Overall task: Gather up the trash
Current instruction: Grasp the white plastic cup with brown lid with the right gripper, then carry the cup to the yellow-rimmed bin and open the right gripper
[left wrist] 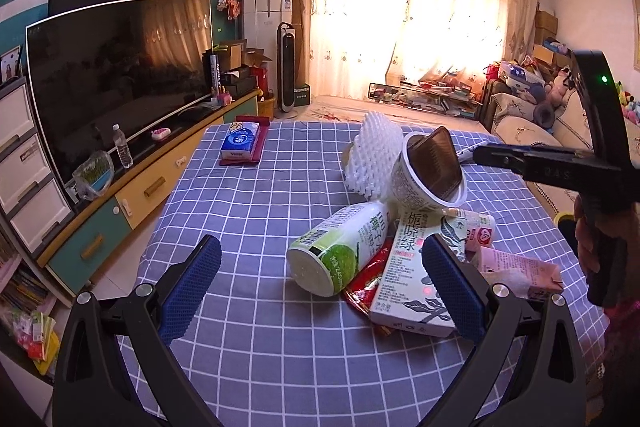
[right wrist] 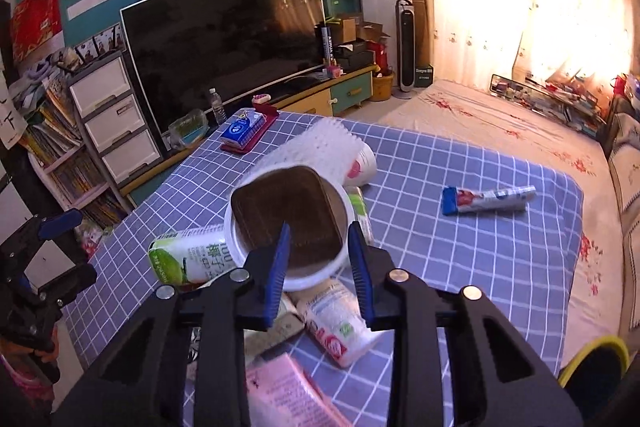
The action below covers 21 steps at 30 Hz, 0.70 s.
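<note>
A pile of trash lies on the blue checked tablecloth [left wrist: 256, 347]. It holds a green and white coconut bottle [left wrist: 340, 251], a tea carton [left wrist: 412, 279], a red wrapper [left wrist: 364, 287], a pink carton [left wrist: 516, 267] and white foam netting [left wrist: 374, 155]. My right gripper [right wrist: 320, 259] is shut on the rim of a white paper cup [right wrist: 292, 223] with a brown tray inside, held tilted above the pile; it also shows in the left wrist view [left wrist: 428, 171]. My left gripper [left wrist: 320, 283] is open and empty, low over the cloth near the bottle. A toothpaste tube [right wrist: 488, 199] lies apart on the right.
A tissue pack on a red holder [left wrist: 240, 145] sits at the table's far left. A TV [left wrist: 120, 71] and cabinet stand along the left wall. A sofa [left wrist: 532, 131] is at the right, and a yellow-rimmed bin [right wrist: 596, 367] stands below the table's right edge.
</note>
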Each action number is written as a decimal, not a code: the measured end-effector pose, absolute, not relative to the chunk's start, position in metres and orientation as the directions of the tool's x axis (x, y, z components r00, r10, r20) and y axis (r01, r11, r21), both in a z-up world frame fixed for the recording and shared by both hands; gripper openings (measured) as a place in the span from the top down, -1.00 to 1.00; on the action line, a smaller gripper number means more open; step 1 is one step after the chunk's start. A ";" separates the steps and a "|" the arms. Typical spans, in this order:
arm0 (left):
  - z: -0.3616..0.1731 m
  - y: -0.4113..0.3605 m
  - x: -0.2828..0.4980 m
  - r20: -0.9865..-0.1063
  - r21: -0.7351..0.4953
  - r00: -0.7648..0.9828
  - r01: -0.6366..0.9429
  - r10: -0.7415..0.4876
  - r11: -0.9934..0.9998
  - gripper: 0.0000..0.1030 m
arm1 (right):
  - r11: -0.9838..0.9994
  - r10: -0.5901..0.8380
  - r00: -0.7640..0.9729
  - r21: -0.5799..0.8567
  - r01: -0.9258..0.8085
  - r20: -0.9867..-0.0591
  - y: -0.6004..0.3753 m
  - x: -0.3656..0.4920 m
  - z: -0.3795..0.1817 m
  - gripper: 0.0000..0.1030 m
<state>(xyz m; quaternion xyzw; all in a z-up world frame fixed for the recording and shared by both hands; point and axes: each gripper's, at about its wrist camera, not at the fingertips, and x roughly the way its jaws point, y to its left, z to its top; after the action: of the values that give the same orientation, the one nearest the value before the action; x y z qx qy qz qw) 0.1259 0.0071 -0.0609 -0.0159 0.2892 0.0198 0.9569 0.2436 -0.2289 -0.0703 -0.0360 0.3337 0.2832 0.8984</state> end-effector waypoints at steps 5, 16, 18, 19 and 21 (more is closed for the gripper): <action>-0.066 0.013 0.140 -0.569 -0.038 0.822 -0.051 0.021 0.998 -0.93 | 0.828 0.483 0.606 0.104 -0.552 -0.632 -0.214 0.258 -0.070 0.44; -0.077 0.014 0.156 -0.583 -0.055 0.812 -0.031 -0.007 0.998 -0.93 | 0.832 0.448 0.589 0.072 -0.551 -0.672 -0.199 0.279 -0.079 0.82; -0.077 0.014 0.156 -0.584 -0.057 0.811 -0.032 -0.007 0.998 -0.93 | 0.827 0.462 0.578 0.091 -0.555 -0.673 -0.201 0.280 -0.080 0.87; -0.078 0.014 0.156 -0.585 -0.057 0.811 -0.033 -0.007 0.998 -0.93 | 0.826 0.467 0.575 0.099 -0.555 -0.672 -0.202 0.280 -0.080 0.91; -0.078 0.015 0.155 -0.587 -0.060 0.810 -0.034 -0.007 0.998 -0.93 | 0.827 0.473 0.586 0.101 -0.553 -0.658 -0.204 0.276 -0.076 0.91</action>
<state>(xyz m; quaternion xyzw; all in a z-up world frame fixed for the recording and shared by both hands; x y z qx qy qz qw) 0.1554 0.0149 -0.0780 -0.0337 0.3082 0.0072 0.9507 0.2757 -0.2041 -0.0761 -0.0573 0.3515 0.2887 0.8887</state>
